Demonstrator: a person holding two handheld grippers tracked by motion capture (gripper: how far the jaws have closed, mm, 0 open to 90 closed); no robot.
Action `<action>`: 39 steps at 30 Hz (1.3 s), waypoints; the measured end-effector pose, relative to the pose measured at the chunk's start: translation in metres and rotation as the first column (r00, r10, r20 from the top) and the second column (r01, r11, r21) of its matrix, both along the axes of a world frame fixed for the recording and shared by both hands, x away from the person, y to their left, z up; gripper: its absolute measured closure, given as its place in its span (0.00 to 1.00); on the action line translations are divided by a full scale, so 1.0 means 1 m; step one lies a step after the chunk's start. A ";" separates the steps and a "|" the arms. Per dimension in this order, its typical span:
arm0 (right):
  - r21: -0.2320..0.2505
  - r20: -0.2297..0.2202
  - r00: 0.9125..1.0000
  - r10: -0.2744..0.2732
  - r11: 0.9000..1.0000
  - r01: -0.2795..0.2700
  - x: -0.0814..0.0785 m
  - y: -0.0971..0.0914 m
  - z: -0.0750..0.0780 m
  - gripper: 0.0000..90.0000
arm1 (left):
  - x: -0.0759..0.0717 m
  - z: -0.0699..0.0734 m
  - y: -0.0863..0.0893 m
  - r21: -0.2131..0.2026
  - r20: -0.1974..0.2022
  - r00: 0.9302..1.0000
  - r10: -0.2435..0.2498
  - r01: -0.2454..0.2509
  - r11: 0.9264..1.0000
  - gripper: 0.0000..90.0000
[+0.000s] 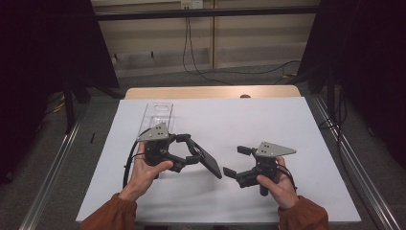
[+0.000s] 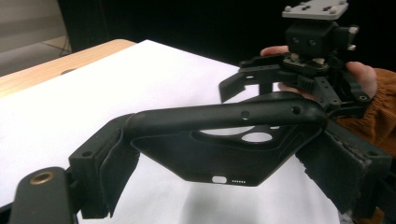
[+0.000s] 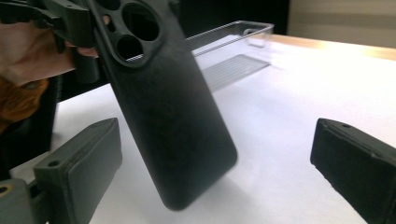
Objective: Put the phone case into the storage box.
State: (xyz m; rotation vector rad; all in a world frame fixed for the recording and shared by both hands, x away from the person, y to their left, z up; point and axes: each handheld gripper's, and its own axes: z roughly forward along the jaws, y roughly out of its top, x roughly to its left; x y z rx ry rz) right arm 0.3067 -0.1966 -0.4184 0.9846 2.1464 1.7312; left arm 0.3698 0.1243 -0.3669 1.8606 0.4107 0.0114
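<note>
a: where is the phone case (image 1: 208,161)?

b: near the middle of the table (image 1: 268,120), lifted and tilted, pinched at its camera end by the left gripper (image 1: 187,152).

a: and the right gripper (image 1: 235,162)?

b: just beside the case's lower end, jaws wide apart, holding nothing.

a: anything else?

b: a clear tray (image 1: 155,117) lies toward the far left corner.
</note>
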 end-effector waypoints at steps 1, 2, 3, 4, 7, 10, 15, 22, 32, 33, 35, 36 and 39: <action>-0.002 0.000 1.000 -0.015 1.000 0.015 -0.001 -0.002 0.000 0.02 | 0.000 0.000 0.001 -0.001 -0.002 1.000 0.007 -0.007 1.000 0.16; 0.001 0.002 1.000 -0.027 1.000 0.027 -0.002 -0.003 0.000 0.02 | 0.000 0.000 0.002 0.001 -0.004 1.000 0.009 -0.009 1.000 0.16; 0.003 0.004 0.999 -0.035 0.999 0.035 -0.003 -0.005 -0.001 0.01 | 0.000 0.000 0.002 -0.001 -0.004 1.000 0.014 -0.014 1.000 0.16; 0.000 0.007 0.999 -0.044 0.999 0.044 -0.004 -0.006 -0.001 0.01 | 0.000 0.000 0.002 -0.002 -0.004 1.000 0.022 -0.022 1.000 0.16; -0.024 0.024 0.997 -0.078 0.997 0.078 -0.006 -0.009 -0.002 0.01 | 0.001 0.000 0.004 -0.003 -0.011 0.999 0.035 -0.035 0.999 0.16; -0.050 0.048 0.993 -0.112 0.992 0.115 -0.010 -0.012 -0.003 0.01 | 0.001 0.000 0.007 0.002 -0.012 0.998 0.054 -0.054 0.999 0.16; -0.072 0.084 0.980 -0.182 0.980 0.188 -0.017 -0.022 -0.004 0.00 | 0.002 0.002 0.011 -0.001 -0.011 0.996 0.089 -0.089 0.996 0.16; -0.075 0.109 0.953 -0.282 0.954 0.291 -0.028 -0.038 -0.006 0.00 | 0.003 0.005 0.014 0.008 -0.007 0.992 0.124 -0.124 0.992 0.16; -0.064 0.122 0.919 -0.374 0.921 0.383 -0.045 -0.055 -0.006 0.00 | 0.004 0.011 0.023 0.008 -0.011 0.984 0.180 -0.180 0.984 0.16; -0.063 0.130 0.913 -0.387 0.916 0.397 -0.048 -0.059 -0.006 0.00 | 0.004 0.011 0.024 0.010 -0.012 0.983 0.182 -0.182 0.983 0.16; -0.062 0.127 0.907 -0.401 0.909 0.411 -0.052 -0.065 -0.006 0.00 | 0.005 0.012 0.027 0.009 -0.013 0.980 0.198 -0.198 0.980 0.16; -0.062 0.127 0.903 -0.411 0.905 0.421 -0.054 -0.067 -0.006 0.00 | 0.005 0.013 0.028 0.009 -0.014 0.980 0.200 -0.200 0.980 0.16; -0.068 0.120 0.898 -0.423 0.899 0.433 -0.061 -0.075 -0.008 0.00 | 0.005 0.017 0.032 0.007 -0.010 0.977 0.213 -0.212 0.977 0.16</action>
